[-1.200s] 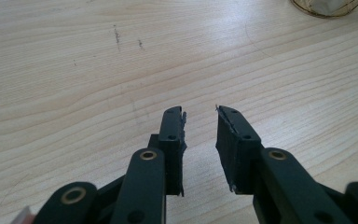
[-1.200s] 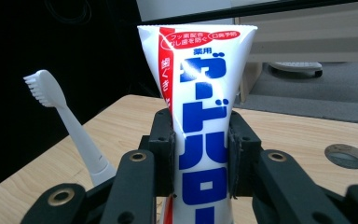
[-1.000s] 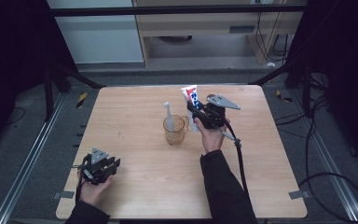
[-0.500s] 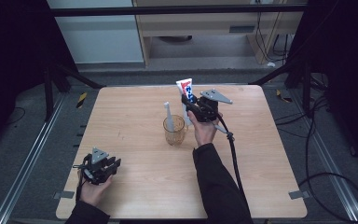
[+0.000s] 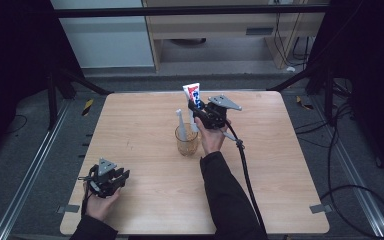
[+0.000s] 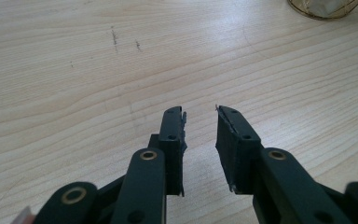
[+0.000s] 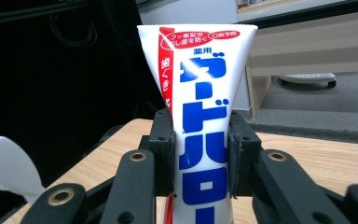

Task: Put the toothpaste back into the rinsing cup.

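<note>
A white toothpaste tube (image 5: 193,95) with blue and red print stands upright in my right gripper (image 5: 198,111), whose jaws are shut on its middle (image 7: 200,154). It hangs just above and behind an amber glass cup (image 5: 186,140) at the table's centre. A white toothbrush (image 5: 180,121) leans in that cup, its head (image 7: 4,172) at the lower left of the right gripper view. My left gripper (image 5: 116,178) rests low near the front left of the table, open with nothing between its jaws (image 6: 200,133).
The wooden table (image 5: 290,165) has bare surface on all sides of the cup. The cup's base (image 6: 324,7) peeks in at the top right of the left gripper view. A black cable (image 5: 245,170) trails from the right gripper along the forearm.
My right gripper has carried the toothpaste tube leftward, from beside the cup to just above and behind it. The left gripper has stayed put.
</note>
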Available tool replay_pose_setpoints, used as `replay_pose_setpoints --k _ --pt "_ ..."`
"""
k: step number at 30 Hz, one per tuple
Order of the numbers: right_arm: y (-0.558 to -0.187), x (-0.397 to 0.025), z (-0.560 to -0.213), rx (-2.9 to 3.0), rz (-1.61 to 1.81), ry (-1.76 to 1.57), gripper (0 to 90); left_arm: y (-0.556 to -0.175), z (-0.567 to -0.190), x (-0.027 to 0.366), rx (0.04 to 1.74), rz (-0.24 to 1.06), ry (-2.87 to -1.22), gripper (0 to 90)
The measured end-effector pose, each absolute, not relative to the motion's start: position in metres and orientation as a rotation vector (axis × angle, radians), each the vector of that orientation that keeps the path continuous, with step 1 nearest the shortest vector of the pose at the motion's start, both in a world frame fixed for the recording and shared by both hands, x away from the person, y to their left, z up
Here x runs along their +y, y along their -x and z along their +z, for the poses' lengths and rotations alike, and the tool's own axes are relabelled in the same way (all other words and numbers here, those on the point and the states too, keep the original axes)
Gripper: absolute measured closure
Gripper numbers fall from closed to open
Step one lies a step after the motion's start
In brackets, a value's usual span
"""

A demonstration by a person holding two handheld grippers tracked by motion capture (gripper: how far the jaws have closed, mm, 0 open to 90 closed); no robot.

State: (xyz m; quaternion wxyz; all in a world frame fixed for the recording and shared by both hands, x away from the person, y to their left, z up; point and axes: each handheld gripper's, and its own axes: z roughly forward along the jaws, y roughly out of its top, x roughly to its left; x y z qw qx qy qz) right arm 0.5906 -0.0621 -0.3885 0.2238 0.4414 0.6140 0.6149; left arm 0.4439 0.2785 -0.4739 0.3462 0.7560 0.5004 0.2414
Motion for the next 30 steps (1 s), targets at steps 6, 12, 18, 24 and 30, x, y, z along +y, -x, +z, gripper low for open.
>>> replay_pose_setpoints --k 6,12,18,24,30 --pt "-0.594 -0.053 -0.396 1.717 1.696 -1.221 68.3 -0.444 -0.474 0.279 1.298 0.625 -1.965 70.8" --pt "-0.596 -0.048 -0.401 1.73 1.683 -1.223 68.1 -0.444 -0.474 0.279 1.298 0.626 -1.963 70.8" --pt "-0.597 -0.044 -0.405 1.755 1.663 -1.217 67.6 -0.444 -0.474 0.279 1.297 0.627 -1.963 70.8" --pt "-0.598 -0.041 -0.412 1.795 1.646 -1.224 66.8 -0.444 -0.474 0.279 1.295 0.627 -1.969 70.8" --pt "-0.599 -0.041 -0.416 1.832 1.624 -1.228 66.2 -0.444 -0.474 0.279 1.293 0.626 -1.973 70.8"
